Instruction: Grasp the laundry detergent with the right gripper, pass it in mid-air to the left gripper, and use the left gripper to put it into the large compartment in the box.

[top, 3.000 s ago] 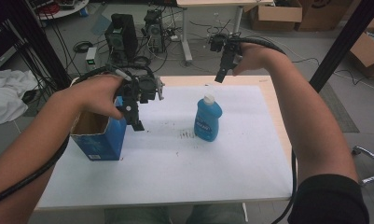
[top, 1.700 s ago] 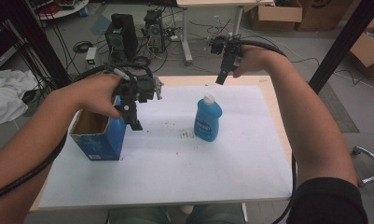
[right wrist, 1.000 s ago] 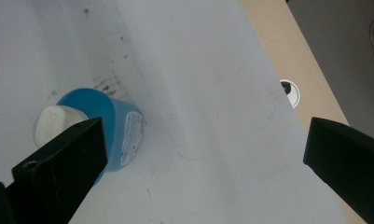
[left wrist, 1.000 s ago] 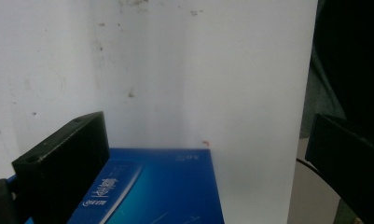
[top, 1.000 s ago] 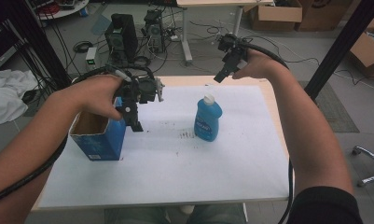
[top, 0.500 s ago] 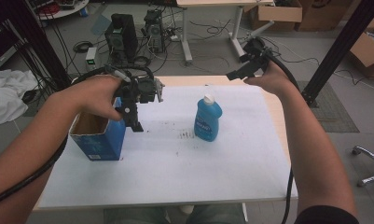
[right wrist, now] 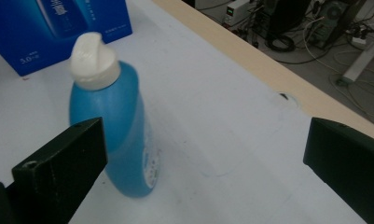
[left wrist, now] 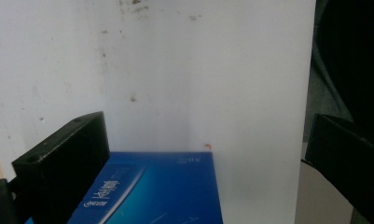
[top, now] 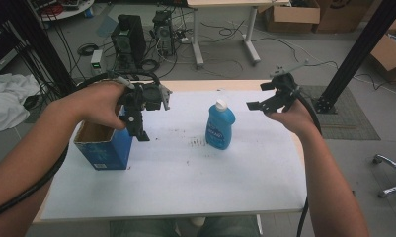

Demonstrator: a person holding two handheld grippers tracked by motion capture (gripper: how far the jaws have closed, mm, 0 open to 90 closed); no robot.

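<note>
A blue bottle (top: 220,129) with a white cap (top: 221,104) stands upright mid-table; it also appears at the left of the right gripper view (right wrist: 117,135). My right gripper (top: 258,96) hovers open to the bottle's right, jaws pointing left at it, a short gap away (right wrist: 205,126). A blue cardboard box (top: 105,147), top open, stands at the table's left. My left gripper (top: 138,129) hangs open just above the box's right side, pointing down; the box's blue face (left wrist: 152,193) lies below its wide jaws (left wrist: 205,126).
The white table top (top: 176,173) has a tan strip along its far edge (top: 205,85). Computer towers (top: 129,37), cables and desk legs stand on the floor behind. A black post (top: 356,54) rises at the far right.
My right gripper swung from behind the bottle out to the bottle's right side and turned its jaws toward the bottle. The left gripper, box and bottle have stayed put.
</note>
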